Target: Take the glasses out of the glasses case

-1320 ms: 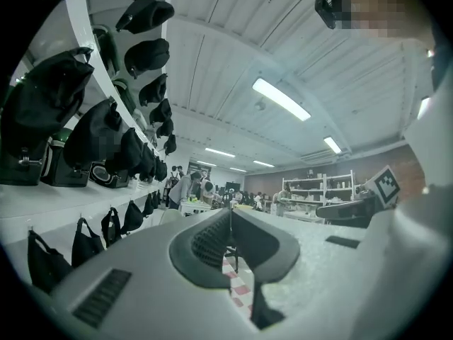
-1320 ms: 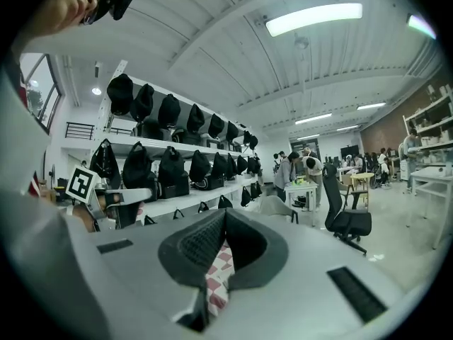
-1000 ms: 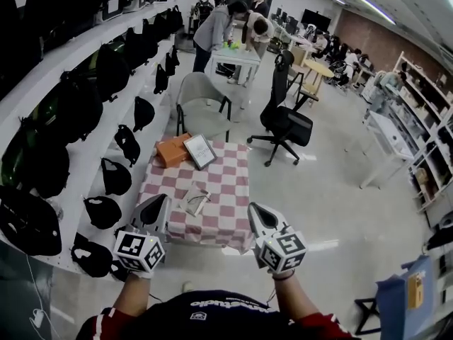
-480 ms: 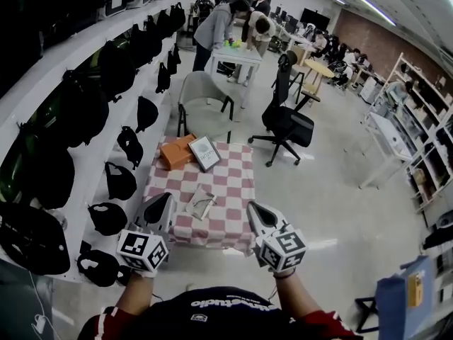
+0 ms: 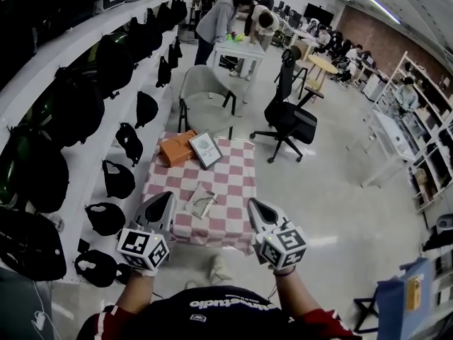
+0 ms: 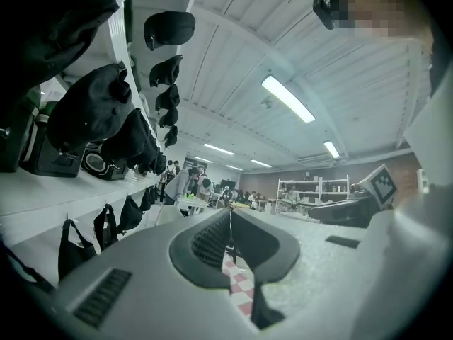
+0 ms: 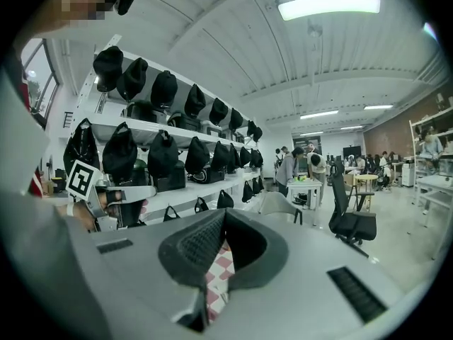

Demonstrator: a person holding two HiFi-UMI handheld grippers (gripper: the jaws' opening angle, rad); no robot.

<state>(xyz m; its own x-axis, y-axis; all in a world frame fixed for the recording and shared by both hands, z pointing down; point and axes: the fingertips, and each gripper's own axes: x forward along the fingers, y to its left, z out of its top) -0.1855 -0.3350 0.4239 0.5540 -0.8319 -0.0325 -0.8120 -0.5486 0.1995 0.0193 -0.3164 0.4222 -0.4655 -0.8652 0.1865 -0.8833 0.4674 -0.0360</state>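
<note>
A pale grey glasses case (image 5: 200, 200) lies on the red-and-white checked tablecloth (image 5: 230, 183) of a small table, seen in the head view. Whether glasses are in it is too small to tell. My left gripper (image 5: 168, 198) hovers at the table's near left edge, short of the case, jaws pressed together and empty. My right gripper (image 5: 253, 205) hangs at the near right edge, also shut with nothing held. In the left gripper view the left gripper (image 6: 230, 214) shows closed tips, with a strip of checked cloth (image 6: 237, 292) below. The right gripper (image 7: 224, 214) looks the same in its own view.
An orange box (image 5: 178, 148) and a framed picture (image 5: 206, 149) sit at the table's far end. A grey chair (image 5: 204, 96) stands behind it, a black office chair (image 5: 289, 115) to the right. Shelves of black bags (image 5: 78, 105) line the left wall. People stand at a far table (image 5: 241, 48).
The view has shifted a little towards the table, and a shoe now shows below its near edge. Both grippers stay shut in the same pose.
</note>
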